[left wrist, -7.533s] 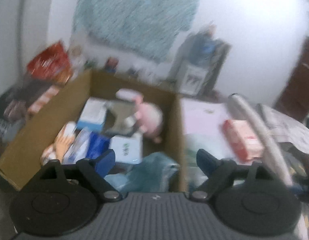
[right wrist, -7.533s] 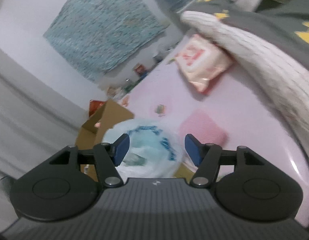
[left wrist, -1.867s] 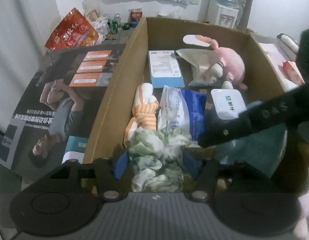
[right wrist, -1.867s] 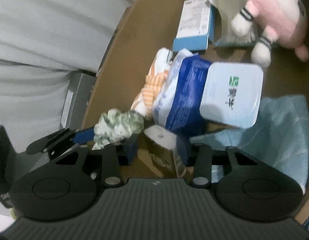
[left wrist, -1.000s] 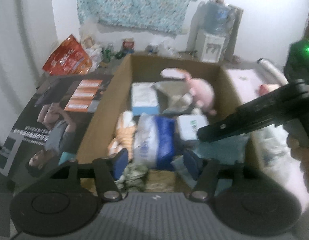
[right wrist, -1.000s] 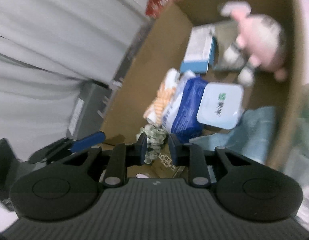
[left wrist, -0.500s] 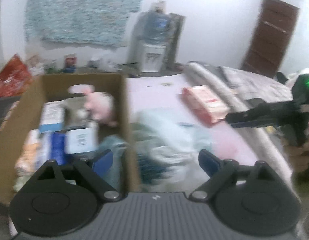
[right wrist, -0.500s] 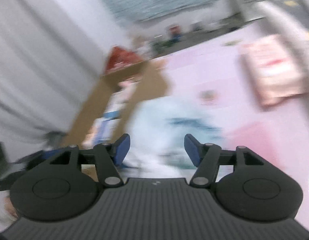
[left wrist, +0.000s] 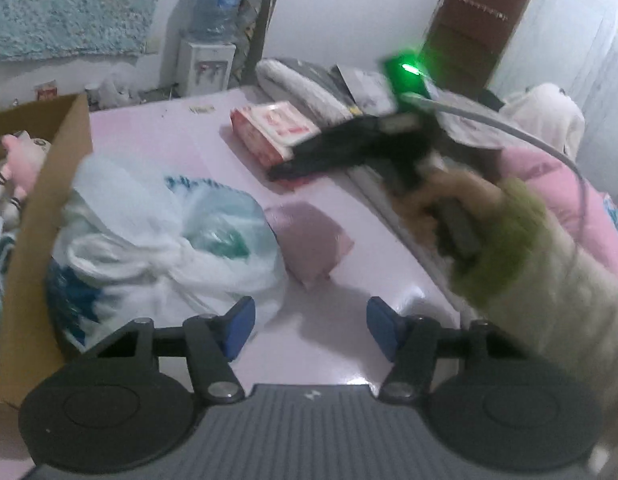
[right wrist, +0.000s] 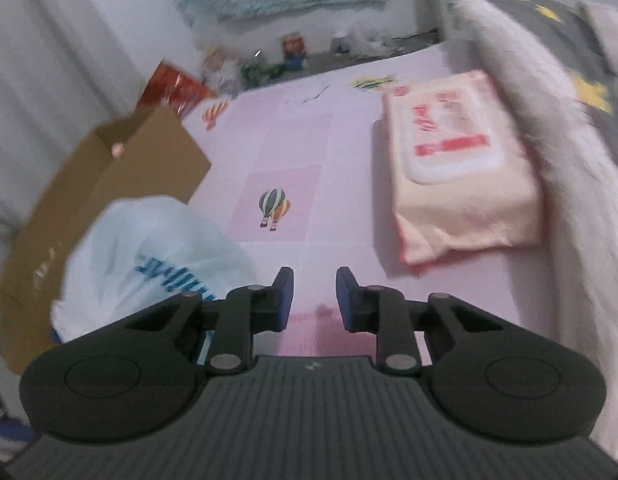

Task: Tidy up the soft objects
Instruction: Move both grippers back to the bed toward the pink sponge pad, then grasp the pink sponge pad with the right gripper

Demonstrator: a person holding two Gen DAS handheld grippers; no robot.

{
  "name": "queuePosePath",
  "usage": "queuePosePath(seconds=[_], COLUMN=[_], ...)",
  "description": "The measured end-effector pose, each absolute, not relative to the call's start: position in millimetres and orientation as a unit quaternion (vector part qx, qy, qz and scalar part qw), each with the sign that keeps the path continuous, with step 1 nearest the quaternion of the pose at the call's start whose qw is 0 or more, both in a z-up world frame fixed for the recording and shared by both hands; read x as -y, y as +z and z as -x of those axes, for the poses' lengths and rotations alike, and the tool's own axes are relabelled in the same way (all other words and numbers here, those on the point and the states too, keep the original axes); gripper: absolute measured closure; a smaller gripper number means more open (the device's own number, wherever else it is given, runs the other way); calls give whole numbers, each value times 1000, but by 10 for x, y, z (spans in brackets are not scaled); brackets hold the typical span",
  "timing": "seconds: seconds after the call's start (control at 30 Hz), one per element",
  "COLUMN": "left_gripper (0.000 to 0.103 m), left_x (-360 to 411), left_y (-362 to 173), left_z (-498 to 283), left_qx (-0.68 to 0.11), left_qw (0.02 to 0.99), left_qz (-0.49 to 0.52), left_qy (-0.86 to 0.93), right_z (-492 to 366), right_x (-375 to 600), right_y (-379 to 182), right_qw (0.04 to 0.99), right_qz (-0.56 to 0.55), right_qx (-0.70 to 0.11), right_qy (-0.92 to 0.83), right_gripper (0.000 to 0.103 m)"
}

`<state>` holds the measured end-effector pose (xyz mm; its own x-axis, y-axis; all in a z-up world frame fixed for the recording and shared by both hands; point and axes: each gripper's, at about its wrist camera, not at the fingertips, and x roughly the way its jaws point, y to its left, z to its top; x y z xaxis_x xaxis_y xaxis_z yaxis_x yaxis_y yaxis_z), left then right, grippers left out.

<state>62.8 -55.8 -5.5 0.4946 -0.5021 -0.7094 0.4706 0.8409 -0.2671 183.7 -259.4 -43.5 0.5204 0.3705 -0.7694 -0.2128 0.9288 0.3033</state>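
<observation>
My left gripper (left wrist: 309, 320) hangs over the pink sheet (left wrist: 169, 132), its jaws closing with nothing between them. A tied white plastic bag (left wrist: 161, 240) lies just ahead to its left, against the cardboard box (left wrist: 37, 200). A folded pink cloth (left wrist: 309, 240) lies straight ahead. My right gripper (right wrist: 315, 284) is shut and empty, low over that pink cloth (right wrist: 317, 340), with the bag (right wrist: 149, 256) to its left. A pink wet-wipes pack (right wrist: 461, 168) lies ahead to the right. A pink plush toy (left wrist: 17, 160) sits in the box.
A rolled grey-white blanket (right wrist: 569, 140) runs along the sheet's right side. A hand in a green-cuffed sleeve (left wrist: 489, 248) holds the right gripper's body. A water dispenser (left wrist: 207, 60) and a brown door (left wrist: 469, 20) stand by the far wall. Snack bags (right wrist: 173, 88) lie behind the box.
Both views have swung from the box interior onto the pink sheet. The left jaws have narrowed from wide. The right jaws have gone from open to shut, empty.
</observation>
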Motion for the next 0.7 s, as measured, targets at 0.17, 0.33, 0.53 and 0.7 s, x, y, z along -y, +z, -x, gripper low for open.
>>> queuePosePath(seconds=[0.17,0.33,0.53,0.7], left_gripper=[46,46,41,35], left_x=[630,677,801,955], left_y=[-215,-321,-484,-692], left_z=[-590,-570,-556,-612], left_qx=[-434,-446,-465,-494], left_qw=[855,844,825,807], left_qz=[12,9,12,11], left_qy=[-283,-298,-320,-325], right_z=[-1847,-1363,-812,-417], right_x=[2492,2598,2714,3022], right_y=[-743,-828,-853,-720], right_qw=[846,838,839,844], right_qz=[-61,-82,-129,-220], right_qx=[-499,-504,-495,-461], right_qy=[178,191,186,165], right_gripper=[82,83,82,79])
